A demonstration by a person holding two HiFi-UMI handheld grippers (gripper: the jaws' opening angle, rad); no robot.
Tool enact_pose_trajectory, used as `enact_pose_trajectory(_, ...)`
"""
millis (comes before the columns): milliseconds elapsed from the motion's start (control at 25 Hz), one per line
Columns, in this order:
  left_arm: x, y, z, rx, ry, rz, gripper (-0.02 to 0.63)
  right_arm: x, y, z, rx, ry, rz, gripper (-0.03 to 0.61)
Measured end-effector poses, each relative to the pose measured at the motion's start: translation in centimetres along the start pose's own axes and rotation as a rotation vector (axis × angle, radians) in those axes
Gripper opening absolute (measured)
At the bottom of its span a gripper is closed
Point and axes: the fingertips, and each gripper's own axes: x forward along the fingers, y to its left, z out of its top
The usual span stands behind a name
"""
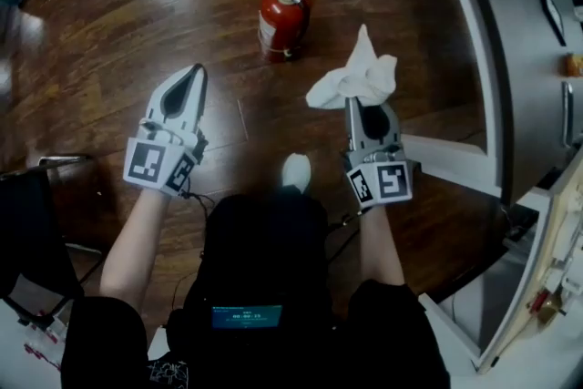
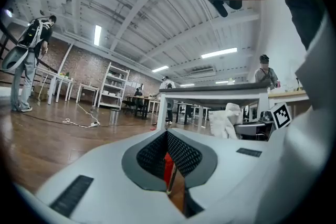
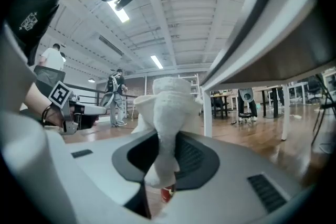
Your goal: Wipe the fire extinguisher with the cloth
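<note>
Head view: the fire extinguisher (image 1: 282, 14) stands on the floor (image 1: 137, 14) ahead, well apart from the right tool (image 1: 361, 105) and its cloth (image 1: 357, 76). Left gripper view: the left tool (image 2: 168, 139) is all but closed, empty. Right gripper view: jaws pinch the cloth's tail, so I'd press its loose bulk flat against the cylinder.

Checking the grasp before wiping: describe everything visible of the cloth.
The cloth is white, soft-looking and crumpled. The right gripper is shut on its lower end; the rest bunches up beyond the jaws in mid-air. It touches nothing else, short of the red fire extinguisher standing on the wooden floor.
</note>
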Motion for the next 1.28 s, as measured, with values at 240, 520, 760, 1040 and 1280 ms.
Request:
enact_pose_trajectory(240, -5.0, -6.8, 16.8, -0.035, 0.019, 0.009, 0.002, -7.6, 3.4, 15.8, 0.042, 0.029, -0.03, 0.097)
enact_pose_trajectory(520, -12.9, -13.5, 35.6, -0.019, -0.02, -0.047, 0.002, -13.7, 11.2, 34.5, 0.061, -0.009, -0.067, 0.097)
enact_pose_trajectory(760, -19.8, -16.1, 45.0, -0.007, -0.07, -0.093, 0.002, -18.7, 18.0, 44.6, 0.062, -0.066, -0.086, 0.098)
enact_pose_trajectory(1040, -23.7, -19.1, 46.7, 0.023, -0.079, -0.119, 0.002, -21.9, 22.0, 47.3, 0.052, -0.082, -0.098, 0.098)
enact_pose_trajectory(1280, -24.1, -21.1, 46.8, 0.023, -0.08, -0.116, 0.002, -22.6, 21.7, 48.2, 0.099, -0.089, -0.087, 0.097)
